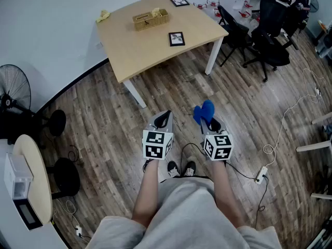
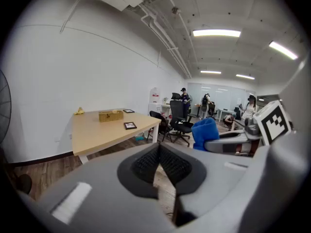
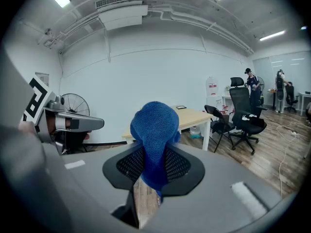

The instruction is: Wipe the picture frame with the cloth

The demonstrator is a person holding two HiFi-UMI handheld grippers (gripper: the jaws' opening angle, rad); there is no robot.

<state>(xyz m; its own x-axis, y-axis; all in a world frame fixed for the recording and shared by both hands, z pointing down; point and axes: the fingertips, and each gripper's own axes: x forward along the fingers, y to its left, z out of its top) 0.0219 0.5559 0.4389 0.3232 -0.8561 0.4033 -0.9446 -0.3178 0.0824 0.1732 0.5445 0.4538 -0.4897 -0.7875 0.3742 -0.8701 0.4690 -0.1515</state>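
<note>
Well short of the table (image 1: 129, 51), the left gripper (image 1: 165, 119) hangs over the floor (image 1: 104, 118), jaws pressed together on nothing. A basket (image 1: 150, 19) sits mid-table. Right of it the picture frame (image 1: 176, 38) lies flat, face up, near the front right edge, so nearly square that its long axis is unclear. A second frame (image 1: 179, 1) lies at the far right corner. The right gripper (image 1: 211, 123) is clamped on a blue cloth (image 1: 205, 110), long axis along the jaws, bunched end pointing forward past the tips.

nubby blue cloth (image 3: 154, 130), matt pale wood table (image 1: 145, 46), grained wood floor (image 1: 104, 119), woven basket (image 1: 150, 19)
</note>
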